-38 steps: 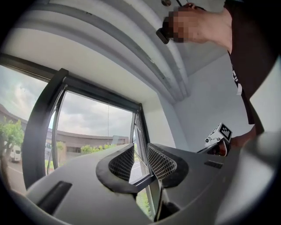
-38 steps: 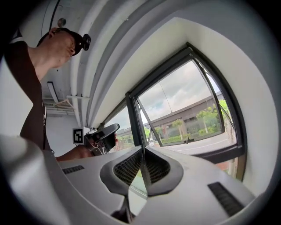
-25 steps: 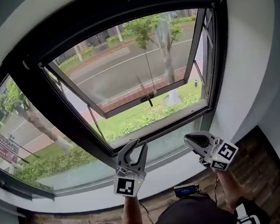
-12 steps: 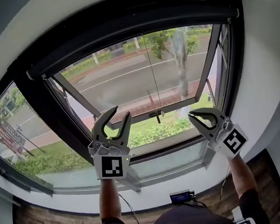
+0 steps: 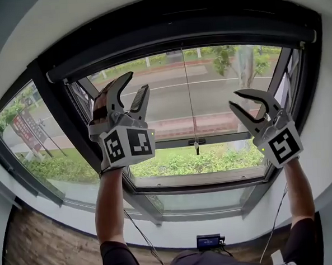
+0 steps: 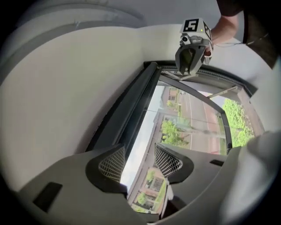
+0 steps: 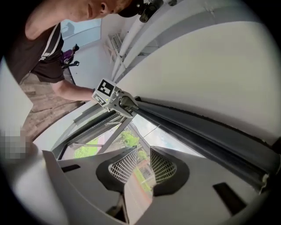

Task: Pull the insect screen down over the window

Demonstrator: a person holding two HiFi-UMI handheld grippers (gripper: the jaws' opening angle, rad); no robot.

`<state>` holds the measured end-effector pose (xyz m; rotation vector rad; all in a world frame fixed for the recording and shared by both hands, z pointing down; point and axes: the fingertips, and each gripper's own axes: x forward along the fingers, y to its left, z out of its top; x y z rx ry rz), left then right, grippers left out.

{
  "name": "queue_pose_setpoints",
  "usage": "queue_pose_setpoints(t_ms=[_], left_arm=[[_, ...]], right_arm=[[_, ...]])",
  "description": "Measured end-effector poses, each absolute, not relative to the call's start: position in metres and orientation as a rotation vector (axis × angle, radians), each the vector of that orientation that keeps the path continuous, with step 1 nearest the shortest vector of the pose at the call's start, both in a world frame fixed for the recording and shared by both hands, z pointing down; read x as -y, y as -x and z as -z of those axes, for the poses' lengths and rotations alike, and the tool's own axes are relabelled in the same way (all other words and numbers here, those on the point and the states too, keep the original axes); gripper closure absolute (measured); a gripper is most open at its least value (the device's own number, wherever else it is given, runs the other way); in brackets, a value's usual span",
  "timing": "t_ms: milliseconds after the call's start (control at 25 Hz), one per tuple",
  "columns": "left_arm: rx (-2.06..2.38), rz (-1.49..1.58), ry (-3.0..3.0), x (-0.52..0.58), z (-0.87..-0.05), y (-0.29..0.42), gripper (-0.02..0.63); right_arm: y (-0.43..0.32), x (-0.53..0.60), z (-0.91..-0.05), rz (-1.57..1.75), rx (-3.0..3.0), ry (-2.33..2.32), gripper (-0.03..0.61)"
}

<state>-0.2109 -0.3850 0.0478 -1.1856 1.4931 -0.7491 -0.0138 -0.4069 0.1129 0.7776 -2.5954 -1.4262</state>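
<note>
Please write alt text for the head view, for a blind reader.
A person holds the left gripper and right gripper up toward the dark screen housing at the top of an open window. Both grippers are empty; the left one's jaws are opening. A thin pull cord hangs down the middle.

- Brown wood-plank floor (image 5: 36,249) runs up to the white wall (image 5: 178,232) below the window (image 5: 219,92).
- Small black device (image 5: 209,242) near the wall's base; whether it rests on the floor is unclear.

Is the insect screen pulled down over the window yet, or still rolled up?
Still up: the window opening shows no mesh, and only the pull cord hangs from the top housing.
</note>
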Motion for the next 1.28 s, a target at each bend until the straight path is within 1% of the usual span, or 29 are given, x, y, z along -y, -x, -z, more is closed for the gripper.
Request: queue_pose_setpoints(t_ms=[200, 240, 280, 360, 520, 840, 1080, 1280], left_arm=[[-1.499, 0.791, 1.106, 0.401, -0.016, 0.222, 0.405], [-1.49, 0.808, 1.097, 0.405, -0.014, 0.222, 0.422], [-1.478, 0.826, 1.09, 0.408, -0.012, 0.223, 0.461], [-1.453, 0.85, 1.077, 0.414, -0.007, 0.222, 0.495], [-1.413, 0.902, 1.066, 0.423, -0.001, 0.226, 0.535], [-1.38, 0.992, 1.092, 0.434, -0.006, 0.231, 0.548], [-1.374, 0.914, 1.127, 0.433, -0.002, 0.218, 0.548], [-1.368, 0.955, 1.119, 0.437, -0.006, 0.215, 0.549]], right_arm=[[0.021, 0.427, -0.074, 1.631, 2.379, -0.845, 0.502], [0.024, 0.43, -0.067, 1.657, 2.343, -0.854, 0.502], [0.026, 0.432, -0.06, 1.677, 2.309, -0.861, 0.502], [0.029, 0.435, -0.048, 1.71, 2.234, -0.877, 0.502], [0.035, 0.436, -0.029, 1.779, 2.066, -0.921, 0.502], [0.032, 0.462, -0.013, 1.748, 1.861, -0.963, 0.502], [0.03, 0.472, -0.001, 1.734, 1.835, -1.001, 0.502], [0.039, 0.476, 0.001, 1.713, 1.832, -0.989, 0.504]])
